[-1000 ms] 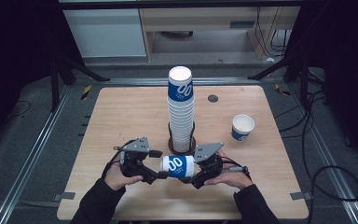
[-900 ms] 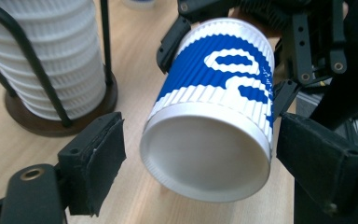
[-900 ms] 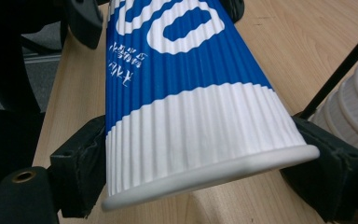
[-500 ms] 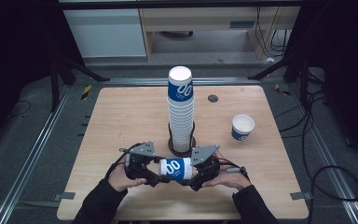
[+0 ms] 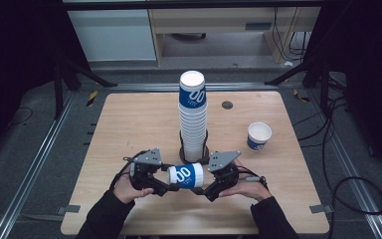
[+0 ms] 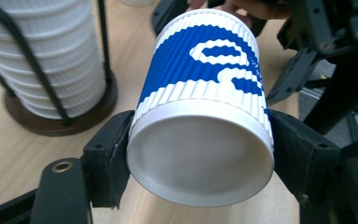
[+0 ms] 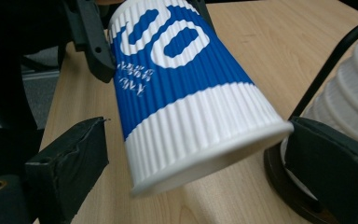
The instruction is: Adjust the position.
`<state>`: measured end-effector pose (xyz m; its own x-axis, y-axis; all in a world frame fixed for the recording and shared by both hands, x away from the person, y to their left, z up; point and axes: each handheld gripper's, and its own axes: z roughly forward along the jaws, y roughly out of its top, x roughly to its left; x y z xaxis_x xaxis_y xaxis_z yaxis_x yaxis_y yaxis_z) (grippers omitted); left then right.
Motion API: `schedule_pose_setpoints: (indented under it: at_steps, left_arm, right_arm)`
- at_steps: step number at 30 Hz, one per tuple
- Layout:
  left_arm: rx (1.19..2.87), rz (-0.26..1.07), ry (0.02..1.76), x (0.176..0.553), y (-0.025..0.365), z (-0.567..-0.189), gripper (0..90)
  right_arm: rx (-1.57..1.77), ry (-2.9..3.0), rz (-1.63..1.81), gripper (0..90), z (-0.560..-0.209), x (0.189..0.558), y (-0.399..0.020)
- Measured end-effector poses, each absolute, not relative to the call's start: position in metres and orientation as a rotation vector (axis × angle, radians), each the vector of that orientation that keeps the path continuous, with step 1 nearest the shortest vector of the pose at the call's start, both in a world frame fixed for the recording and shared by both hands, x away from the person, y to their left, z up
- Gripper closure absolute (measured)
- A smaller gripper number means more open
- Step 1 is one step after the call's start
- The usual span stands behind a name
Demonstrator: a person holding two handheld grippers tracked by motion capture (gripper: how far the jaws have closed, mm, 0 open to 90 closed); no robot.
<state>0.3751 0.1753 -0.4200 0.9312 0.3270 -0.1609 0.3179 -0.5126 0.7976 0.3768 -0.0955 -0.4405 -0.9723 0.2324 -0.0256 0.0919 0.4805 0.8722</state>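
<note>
On a wooden table (image 5: 129, 119), the person's left gripper (image 5: 163, 185) has its jaws pressed on the base end of a blue-and-white ribbed paper cup (image 5: 185, 175), held sideways just in front of the tall stack of cups (image 5: 193, 119) in its wire holder. The right gripper (image 5: 205, 188) has just been opening: the cup's rim end sits between its jaws, one pad clear of it. This looks like a handover to the left; next, the right should draw back, well short of the lone upright cup (image 5: 258, 135).
</note>
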Motion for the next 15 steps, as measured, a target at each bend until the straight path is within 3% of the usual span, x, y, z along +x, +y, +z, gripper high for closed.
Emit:
schedule_pose_setpoints:
  at_steps: [15]
  left_arm:
    - [1.978, 0.075, 0.441, 0.373, 0.195, -0.404, 27.0]
  right_arm:
    - [0.413, 2.525, 1.65, 6.0, -0.434, 0.384, -0.115]
